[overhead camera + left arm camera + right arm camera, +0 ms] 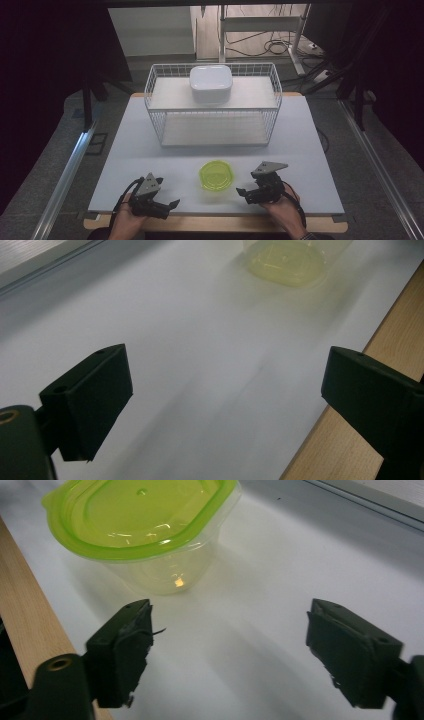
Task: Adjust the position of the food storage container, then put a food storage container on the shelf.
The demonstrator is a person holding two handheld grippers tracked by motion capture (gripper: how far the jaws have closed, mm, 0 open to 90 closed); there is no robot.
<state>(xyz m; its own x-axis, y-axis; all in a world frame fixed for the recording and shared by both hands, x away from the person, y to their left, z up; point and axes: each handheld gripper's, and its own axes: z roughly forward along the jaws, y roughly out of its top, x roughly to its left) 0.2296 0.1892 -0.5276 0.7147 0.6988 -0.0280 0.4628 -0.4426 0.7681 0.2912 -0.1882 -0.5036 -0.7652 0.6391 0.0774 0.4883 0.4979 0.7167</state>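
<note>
Near the tabletop's [150, 145] front left corner, the left gripper [170, 205] rests in the person's hand, jaws spread wide with nothing between them. The clear container [216, 175] with its green lid [135, 512] sits by the middle of the front edge, between both grippers and touching neither. At the front right, the right gripper [241, 192] is released, jaws apart and empty, aimed at the container. Toward the rear edge stands a wire basket [155, 80] bearing a white box [210, 83].

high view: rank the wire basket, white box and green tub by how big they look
1. wire basket, by far the largest
2. white box
3. green tub, slightly smaller than the box although it is nearer the camera
</note>
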